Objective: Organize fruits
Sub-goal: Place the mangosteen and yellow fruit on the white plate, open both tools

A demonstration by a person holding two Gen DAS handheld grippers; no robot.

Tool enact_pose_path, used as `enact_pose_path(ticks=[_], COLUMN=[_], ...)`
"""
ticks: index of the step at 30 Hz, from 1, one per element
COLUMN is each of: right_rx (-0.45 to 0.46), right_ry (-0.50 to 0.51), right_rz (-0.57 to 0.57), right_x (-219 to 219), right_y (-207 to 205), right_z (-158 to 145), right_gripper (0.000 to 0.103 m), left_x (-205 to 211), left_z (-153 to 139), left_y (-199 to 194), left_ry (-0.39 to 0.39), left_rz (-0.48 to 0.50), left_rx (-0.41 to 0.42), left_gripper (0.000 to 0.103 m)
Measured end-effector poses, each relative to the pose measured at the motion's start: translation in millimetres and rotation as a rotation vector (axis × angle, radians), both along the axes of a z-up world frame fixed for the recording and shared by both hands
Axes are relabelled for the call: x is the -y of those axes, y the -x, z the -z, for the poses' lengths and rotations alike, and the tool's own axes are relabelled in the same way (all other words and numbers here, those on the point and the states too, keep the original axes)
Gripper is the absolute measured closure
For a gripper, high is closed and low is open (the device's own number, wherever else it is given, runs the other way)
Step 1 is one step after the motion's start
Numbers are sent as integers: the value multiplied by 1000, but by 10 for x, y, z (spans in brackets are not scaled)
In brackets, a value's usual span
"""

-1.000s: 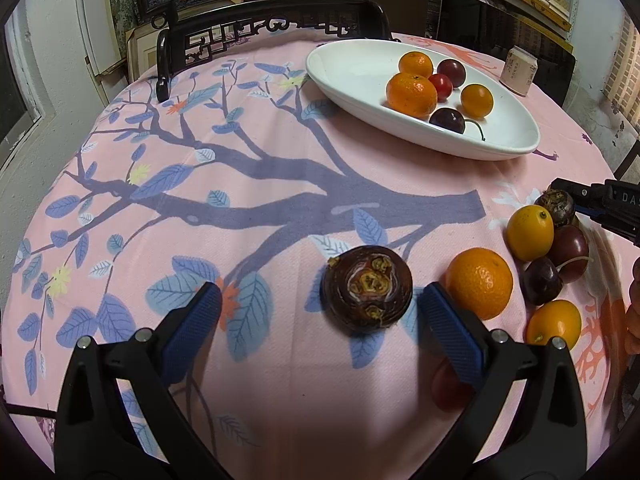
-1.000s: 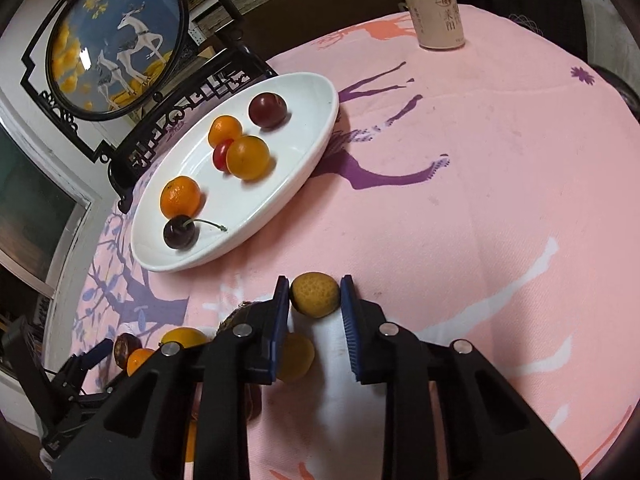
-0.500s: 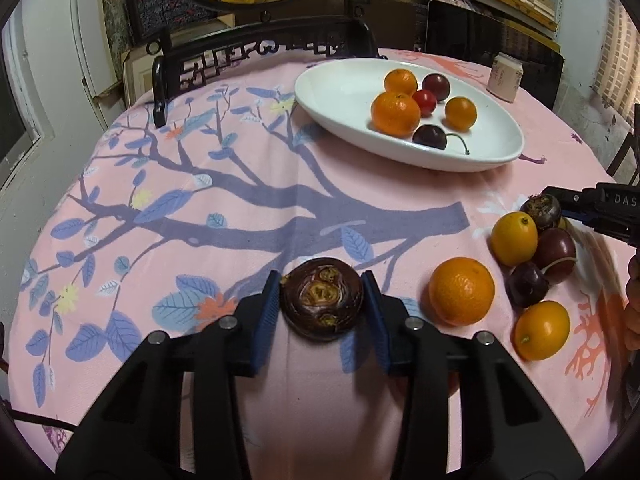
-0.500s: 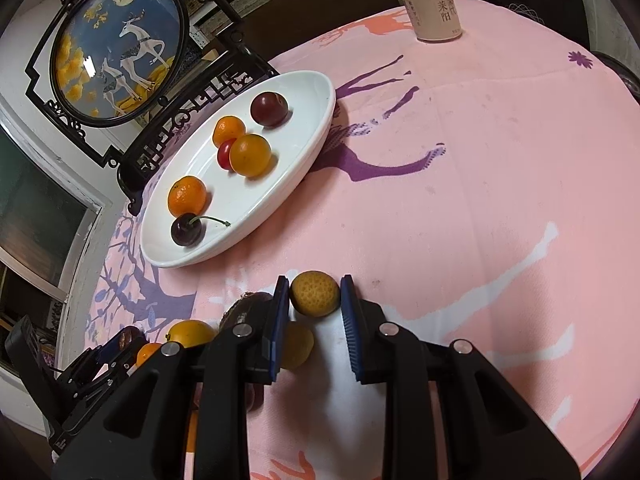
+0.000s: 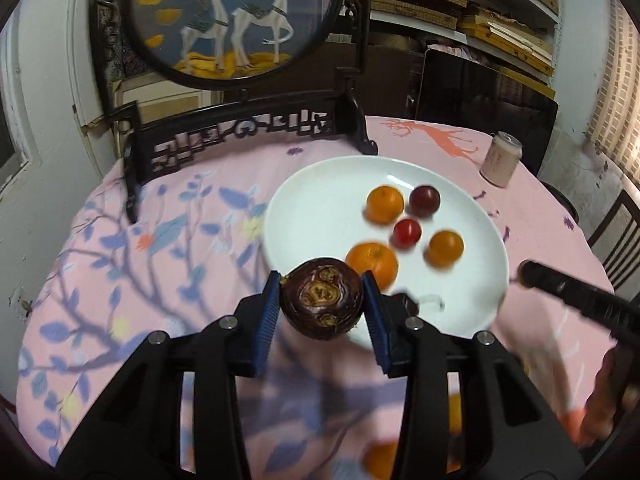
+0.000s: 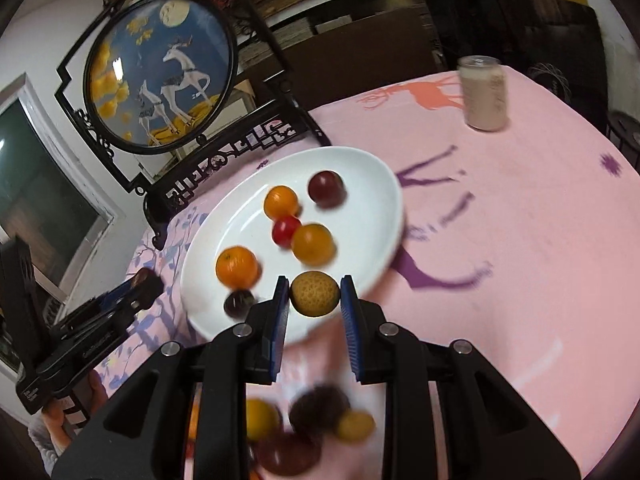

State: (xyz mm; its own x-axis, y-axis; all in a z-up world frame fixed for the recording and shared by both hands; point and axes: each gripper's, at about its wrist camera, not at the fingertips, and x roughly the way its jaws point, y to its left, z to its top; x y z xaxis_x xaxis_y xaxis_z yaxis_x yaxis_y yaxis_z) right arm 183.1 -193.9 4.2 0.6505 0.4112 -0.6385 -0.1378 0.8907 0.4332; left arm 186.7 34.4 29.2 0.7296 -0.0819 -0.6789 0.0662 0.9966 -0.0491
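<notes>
- Currently my left claw (image 5: 323, 311) is clamped on a dark brown round fruit (image 5: 322, 298); both blue pads press its sides. Its jaws were closing within the last second, onto this fruit.
- Held fruit is up off the pink tablecloth (image 5: 120, 280), in front of the near rim of the white plate (image 5: 304, 200).
- Beyond the left claw, on the plate: a large orange (image 5: 372, 262) just behind the held fruit, then a small orange (image 5: 385, 204), a dark plum (image 5: 424, 200), a red cherry tomato (image 5: 407, 233) and an orange-yellow fruit (image 5: 444, 248).
- My right claw (image 6: 314, 300) is closed on a tan, rough-skinned fruit (image 6: 315, 294), gripped between its pads, clear of the cloth.
- Ahead of it lies the same plate; a dark cherry (image 6: 237, 303) sits just to its left.
- Below the right claw, loose fruits (image 6: 312, 420) lie blurred on the cloth.
- Far right beyond it: a can (image 6: 483, 94), upright.
</notes>
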Motion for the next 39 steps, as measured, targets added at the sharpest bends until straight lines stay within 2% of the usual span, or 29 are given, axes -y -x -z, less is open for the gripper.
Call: enact_pose_path(ticks=[1, 2, 3, 4, 6, 9, 12, 13, 14, 18, 20, 23, 27, 30, 39], right_rx=[-3, -7, -8, -5, 6, 10, 15, 19, 25, 40, 43, 56, 73, 73, 37], right_ry=[4, 8, 12, 13, 21, 1, -22, -30, -39, -56, -52, -37, -80, -92, -94], right_rz=[-13, -21, -25, -23, -10, 8, 10, 11, 20, 36, 46, 72, 92, 106, 110], right_x=[-60, -93, -115, -115, -54, 35, 87, 103, 135, 217, 262, 325, 451, 509, 515], right_y=[-88, -130, -164, -173, -184, -159, -60, -21, 41, 269, 396, 545, 710, 792, 801], right_z=[31, 68, 106, 143, 189, 190, 159, 145, 128, 116, 132, 120, 95, 106, 158], right_gripper=[76, 70, 66, 63, 63, 62, 55, 50, 43, 41, 33, 30, 25, 19, 19], left_x=[17, 24, 23, 9, 2, 10, 33, 47, 67, 90, 114, 144, 117, 81, 187], left_z=[26, 87, 115, 171, 233, 257, 227, 217, 211, 282, 330, 356, 317, 345, 518], left_y=[-72, -149, -172, -179, -154, -108, 10, 53, 109, 328, 452, 715, 1037, 1195, 1169], left_ry=[8, 23, 31, 45, 38, 17, -6, -24, -49, -87, -110, -168, -150, -135, -154], left_rz=[-3, -12, -16, -15, -4, -9, -9, -10, -12, -2, 23, 55, 89, 102, 144], left_rx=[-8, -15, -19, -17, -13, -13, 17, 30, 45, 26, 7, 16, 51, 45, -23], left_gripper=[60, 56, 43, 35, 34, 25, 12, 10, 9, 6, 6, 6, 3, 3, 3])
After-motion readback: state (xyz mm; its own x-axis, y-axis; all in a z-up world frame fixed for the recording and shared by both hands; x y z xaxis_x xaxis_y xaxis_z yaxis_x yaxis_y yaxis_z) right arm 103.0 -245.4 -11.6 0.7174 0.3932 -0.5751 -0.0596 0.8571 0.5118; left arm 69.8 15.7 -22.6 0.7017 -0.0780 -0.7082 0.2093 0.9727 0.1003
